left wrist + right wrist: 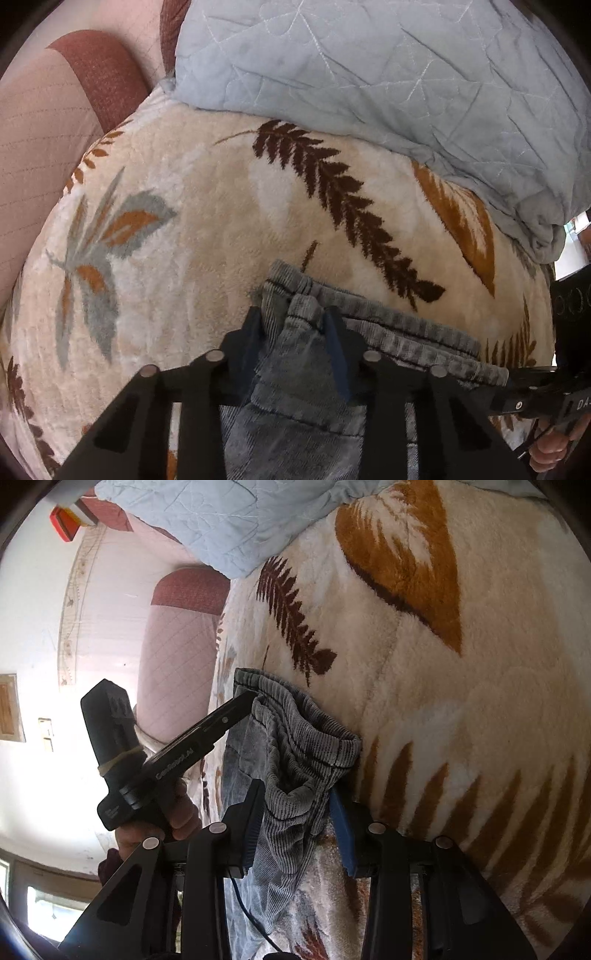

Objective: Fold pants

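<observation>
Grey corduroy pants lie bunched on a cream fleece blanket with leaf prints. My left gripper is shut on the ribbed waistband at one corner. My right gripper is shut on the waistband at the other corner and holds it a little off the blanket. The left gripper also shows in the right wrist view, pinching the far corner of the waistband. The right gripper's body shows at the right edge of the left wrist view. The pant legs hang below, mostly hidden.
A folded light blue quilt lies at the back of the blanket. A pink and maroon cushioned headboard stands to the left. In the right wrist view a white wall and a window lie beyond the bed's edge.
</observation>
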A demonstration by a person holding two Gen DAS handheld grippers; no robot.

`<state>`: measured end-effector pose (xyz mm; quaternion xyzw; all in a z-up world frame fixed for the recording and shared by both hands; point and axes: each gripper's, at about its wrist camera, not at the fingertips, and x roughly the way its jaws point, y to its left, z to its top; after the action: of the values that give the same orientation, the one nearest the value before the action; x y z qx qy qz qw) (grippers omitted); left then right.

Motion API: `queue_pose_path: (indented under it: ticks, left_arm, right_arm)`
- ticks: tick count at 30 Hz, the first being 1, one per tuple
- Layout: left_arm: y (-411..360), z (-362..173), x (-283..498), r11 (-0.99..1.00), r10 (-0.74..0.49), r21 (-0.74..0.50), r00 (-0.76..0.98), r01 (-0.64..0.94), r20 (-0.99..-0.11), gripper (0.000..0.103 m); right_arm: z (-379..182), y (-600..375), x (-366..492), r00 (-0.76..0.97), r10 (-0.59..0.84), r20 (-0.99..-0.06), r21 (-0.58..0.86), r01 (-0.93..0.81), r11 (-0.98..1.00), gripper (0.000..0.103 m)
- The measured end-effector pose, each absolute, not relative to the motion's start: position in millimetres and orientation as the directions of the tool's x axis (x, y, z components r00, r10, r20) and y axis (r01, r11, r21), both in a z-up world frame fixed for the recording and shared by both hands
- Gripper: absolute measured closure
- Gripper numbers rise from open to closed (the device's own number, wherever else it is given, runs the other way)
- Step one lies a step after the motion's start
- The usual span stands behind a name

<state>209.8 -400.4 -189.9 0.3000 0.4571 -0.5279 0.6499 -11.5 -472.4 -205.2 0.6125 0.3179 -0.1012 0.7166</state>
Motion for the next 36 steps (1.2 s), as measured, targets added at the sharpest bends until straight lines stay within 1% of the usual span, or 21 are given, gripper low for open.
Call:
queue_pose_path:
  ticks: [5,6,7,10,14,25,32,36]
  left_arm:
    - [-395.2,-185.1,206.4,0.274,-0.44,-0.094,0.038,0.957,-0.897,0.078]
    - [-391.9,-183.7,204.2,0.276,-0.445,-0.092,0.043,0.957,-0.894,0.079]
    - [-390.6,-182.5,203.4,0.281,-0.451,-0.091,0.048,0.955,-0.891,0.08]
    - [-384.5,-174.0,203.0,0.291,-0.476,-0.1,0.053,0.952,-0.878,0.082]
    - [-371.0,-155.6,205.5,0.305,-0.52,-0.12,0.059,0.945,-0.852,0.082]
    - [-317.0,-100.7,209.5,0.372,-0.604,-0.123,0.139,0.92,-0.785,0.082]
    - [-270.6,-77.2,206.6,0.425,-0.618,-0.112,0.198,0.898,-0.761,0.082]
    - [-237.1,-72.6,202.9,0.459,-0.614,-0.106,0.228,0.882,-0.756,0.082]
  right_arm:
    - [-200.6,-468.5,-4.0,0.773,0.232,-0.59,0.803,0.531,0.271,0.07]
    - [-199.8,-467.6,-3.1,0.771,0.226,-0.595,0.797,0.532,0.284,0.076]
    - [-200.7,-467.2,-2.5,0.768,0.228,-0.599,0.795,0.534,0.288,0.081]
    - [-198.8,-468.4,-1.6,0.772,0.23,-0.593,0.798,0.524,0.298,0.086]
    - [-181.5,-460.4,4.0,0.794,0.222,-0.566,0.803,0.469,0.366,0.087]
    - [-154.3,-444.2,11.1,0.84,0.279,-0.465,0.842,0.322,0.434,0.087]
    - [-132.7,-416.6,20.8,0.837,0.363,-0.408,0.84,0.189,0.508,0.087]
    - [-128.4,-396.5,29.6,0.814,0.427,-0.393,0.837,0.124,0.533,0.087]
